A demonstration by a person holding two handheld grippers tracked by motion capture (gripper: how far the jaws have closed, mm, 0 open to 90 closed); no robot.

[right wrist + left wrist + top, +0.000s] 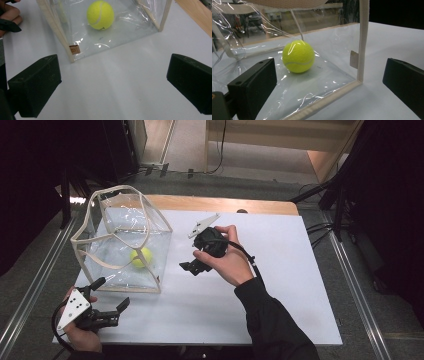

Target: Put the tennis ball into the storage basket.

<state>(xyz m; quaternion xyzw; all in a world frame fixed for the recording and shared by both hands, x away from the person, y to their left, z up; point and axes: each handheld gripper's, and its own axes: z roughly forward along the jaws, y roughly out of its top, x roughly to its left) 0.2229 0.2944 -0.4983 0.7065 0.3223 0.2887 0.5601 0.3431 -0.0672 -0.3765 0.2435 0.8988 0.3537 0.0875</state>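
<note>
Tennis ball (pixel 141 257): bright yellow-green, fuzzy felt, one pale curved seam visible across its lower half in the left gripper view (pixel 298 56). Round, undented, no visible dirt. A small dark print mark near its base shows in the right gripper view (pixel 100 15), too small to read.

Location: the ball rests on the floor of a clear plastic bag (pixel 107 232), toward the near side of the bag's base. It touches the transparent bottom sheet only; it is apart from all side walls.

Container: box-shaped bag of clear, crinkled film, edged with cream fabric trim along its seams and rim, with cream strap handles looping over the open top. A small tan label sits on the trim at one lower corner (pixel 74 49). The bag stands upright on the white table top (pixel 280 285), in the left half. The film catches glare and creases. Contents: the one ball.

Left gripper (pixel 112 293): held low at the near-left corner of the table, just beside the bag's near lower corner. Jaws spread wide, nothing between them; in the left gripper view the bag's corner trim and the ball lie ahead between the two black jaws.

Right gripper (pixel 192 266): held in the hand above the table, to the right of the bag, pointing toward it. Jaws apart, grasping nothing, clear of the bag wall. A wooden strip (pixel 225 204) runs along the table's far edge.
</note>
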